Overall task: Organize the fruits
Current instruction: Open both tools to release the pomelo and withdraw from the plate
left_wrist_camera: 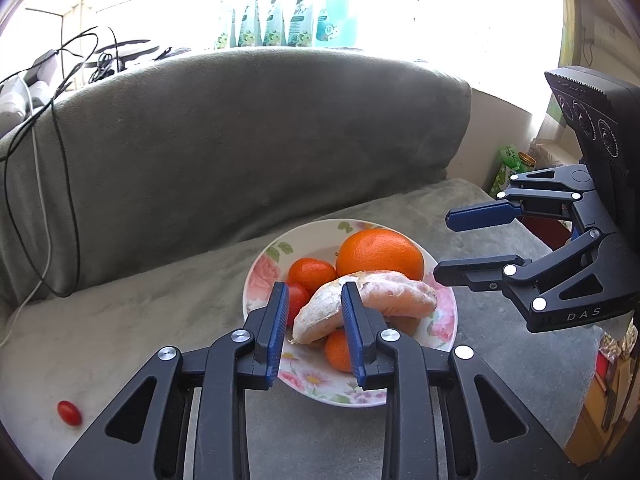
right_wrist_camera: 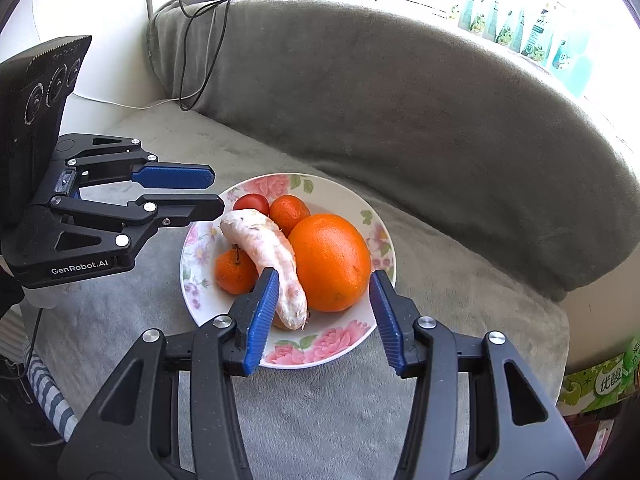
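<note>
A flowered plate (left_wrist_camera: 320, 236) (right_wrist_camera: 340, 196) rests on the grey sofa seat. On it lie a big orange (left_wrist_camera: 380, 254) (right_wrist_camera: 330, 260), two small mandarins (left_wrist_camera: 312, 272) (right_wrist_camera: 234, 272), a red tomato (left_wrist_camera: 298, 298) (right_wrist_camera: 251, 203) and a pale peeled citrus segment (left_wrist_camera: 384, 294) (right_wrist_camera: 264, 240). A loose cherry tomato (left_wrist_camera: 69, 413) lies on the seat, far left of the plate. My left gripper (left_wrist_camera: 315, 296) (right_wrist_camera: 216, 191) is open above the plate's left rim, holding nothing. My right gripper (right_wrist_camera: 325, 278) (left_wrist_camera: 444, 246) is open at the plate's near right side, also holding nothing.
The grey sofa backrest (left_wrist_camera: 240, 140) curves behind the plate, with black and white cables (left_wrist_camera: 60, 128) draped over its left end. Bottles (left_wrist_camera: 280, 16) line the bright windowsill. A green carton (right_wrist_camera: 600, 376) stands beyond the seat's right edge.
</note>
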The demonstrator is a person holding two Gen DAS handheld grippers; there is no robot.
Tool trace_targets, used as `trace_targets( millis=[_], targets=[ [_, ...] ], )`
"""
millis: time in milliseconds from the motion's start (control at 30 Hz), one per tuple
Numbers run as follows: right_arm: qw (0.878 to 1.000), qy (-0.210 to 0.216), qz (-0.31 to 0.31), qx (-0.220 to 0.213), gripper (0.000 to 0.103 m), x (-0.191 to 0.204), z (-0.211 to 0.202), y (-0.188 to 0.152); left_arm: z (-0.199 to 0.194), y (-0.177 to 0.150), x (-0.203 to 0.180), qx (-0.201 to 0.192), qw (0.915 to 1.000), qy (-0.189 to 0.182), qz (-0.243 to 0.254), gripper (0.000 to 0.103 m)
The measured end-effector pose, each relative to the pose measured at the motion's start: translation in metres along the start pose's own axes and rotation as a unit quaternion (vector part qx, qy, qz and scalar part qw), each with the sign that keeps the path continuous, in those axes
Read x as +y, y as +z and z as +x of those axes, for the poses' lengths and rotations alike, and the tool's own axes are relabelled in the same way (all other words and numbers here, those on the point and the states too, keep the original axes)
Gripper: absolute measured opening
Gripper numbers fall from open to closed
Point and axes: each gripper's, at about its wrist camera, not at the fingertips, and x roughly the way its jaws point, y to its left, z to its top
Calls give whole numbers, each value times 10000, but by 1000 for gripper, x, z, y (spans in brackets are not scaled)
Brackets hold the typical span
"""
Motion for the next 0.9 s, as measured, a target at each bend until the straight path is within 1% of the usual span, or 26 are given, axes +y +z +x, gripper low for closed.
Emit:
trace_targets(
  millis=[67, 167, 200, 233, 267, 300, 333, 400, 533, 600, 667, 733, 767, 900],
  targets=[
    [10000, -16, 23, -77, 67, 1, -4, -1, -3, -1, -1, -23, 10000, -8, -10, 42],
    [9999, 5, 62, -139, 67, 2, -9, -3, -7, -1, -2, -45, 10000, 11, 31, 43],
    [9998, -9, 76, -163, 69, 2, -11, -3, -8, -2, -3, -48, 10000, 18, 44, 45],
    [9998, -20, 97, -182, 71, 3, -12, -4, -9, -3, -3, -58, 10000, 18, 57, 45],
    [9997, -23, 120, -205, 77, 3, -14, -6, -11, -3, -3, -72, 9999, 27, 64, 46],
    [9996, -21, 144, -228, 81, 3, -15, -7, -13, -4, -3, -80, 9999, 35, 70, 47],
    [9996, -19, 165, -245, 82, 4, -16, -9, -14, -4, -4, -85, 9999, 40, 75, 47],
    [9994, -22, 207, -263, 82, 5, -19, -12, -17, -5, -5, -109, 9999, 64, 73, 54],
    [9991, -9, 298, -300, 83, 6, -23, -17, -21, -6, -6, -130, 9999, 85, 51, 57],
    [9989, -13, 326, -324, 86, 7, -26, -19, -23, -7, -6, -143, 9998, 92, 41, 62],
    [9987, -17, 359, -374, 91, 8, -28, -20, -25, -8, -6, -154, 9998, 101, 30, 63],
    [9982, 10, 418, -437, 92, 9, -31, -22, -26, -9, -5, -159, 9998, 120, 14, 66],
    [9980, 30, 437, -450, 92, 10, -32, -22, -28, -9, -5, -172, 9998, 132, -2, 70],
    [9977, 44, 445, -500, 92, 14, -35, -24, -32, -11, -3, -201, 9997, 165, -43, 70]
  ],
)
